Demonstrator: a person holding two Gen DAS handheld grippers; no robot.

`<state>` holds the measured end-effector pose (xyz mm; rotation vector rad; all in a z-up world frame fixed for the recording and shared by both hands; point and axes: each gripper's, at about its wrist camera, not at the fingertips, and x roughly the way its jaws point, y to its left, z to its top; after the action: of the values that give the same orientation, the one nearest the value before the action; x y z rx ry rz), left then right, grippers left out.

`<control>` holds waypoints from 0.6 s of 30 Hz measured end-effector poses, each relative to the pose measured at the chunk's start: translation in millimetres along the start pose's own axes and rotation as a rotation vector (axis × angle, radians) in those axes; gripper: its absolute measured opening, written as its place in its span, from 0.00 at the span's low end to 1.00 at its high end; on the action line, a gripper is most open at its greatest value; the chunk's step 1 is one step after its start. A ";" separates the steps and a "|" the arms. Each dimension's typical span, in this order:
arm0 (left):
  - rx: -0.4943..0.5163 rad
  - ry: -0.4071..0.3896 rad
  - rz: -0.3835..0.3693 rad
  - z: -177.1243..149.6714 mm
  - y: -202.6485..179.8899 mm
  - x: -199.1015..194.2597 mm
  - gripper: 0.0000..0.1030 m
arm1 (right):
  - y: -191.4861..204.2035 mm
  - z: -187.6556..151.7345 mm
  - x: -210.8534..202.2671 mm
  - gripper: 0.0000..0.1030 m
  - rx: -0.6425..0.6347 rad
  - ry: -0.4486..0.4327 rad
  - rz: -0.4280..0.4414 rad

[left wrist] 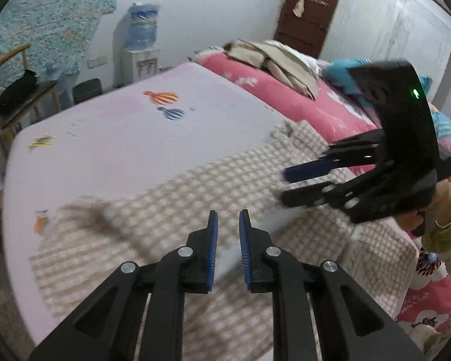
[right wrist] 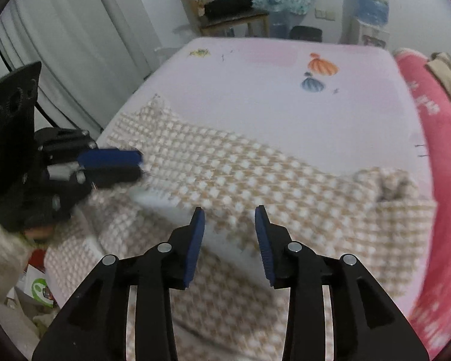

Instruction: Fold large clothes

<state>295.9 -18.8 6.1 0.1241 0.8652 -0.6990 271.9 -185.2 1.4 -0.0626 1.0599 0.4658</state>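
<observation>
Here, my 2 grippers hang above the checked beige garment spread across the pale sheet of the bed. My left gripper stands narrowly parted and empty; my right gripper gapes wider, gripping nothing.

Left wrist view: rides the left hand-held gripper, looking down close over the bed, facing the water dispenser at upper left.
Right wrist view: rides the right hand-held gripper, equally close, facing the wooden chair at top.
Shared: checkered garment, balloon-print sheet, each other's gripper.
</observation>
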 end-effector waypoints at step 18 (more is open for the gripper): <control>0.037 0.113 0.049 -45.2 8.1 19.1 0.14 | 19.4 11.9 12.3 0.18 0.009 -0.014 0.139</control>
<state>279.6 -5.5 -39.1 0.2186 0.9550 -0.6672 279.0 -160.3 0.2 0.0229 1.0563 0.5858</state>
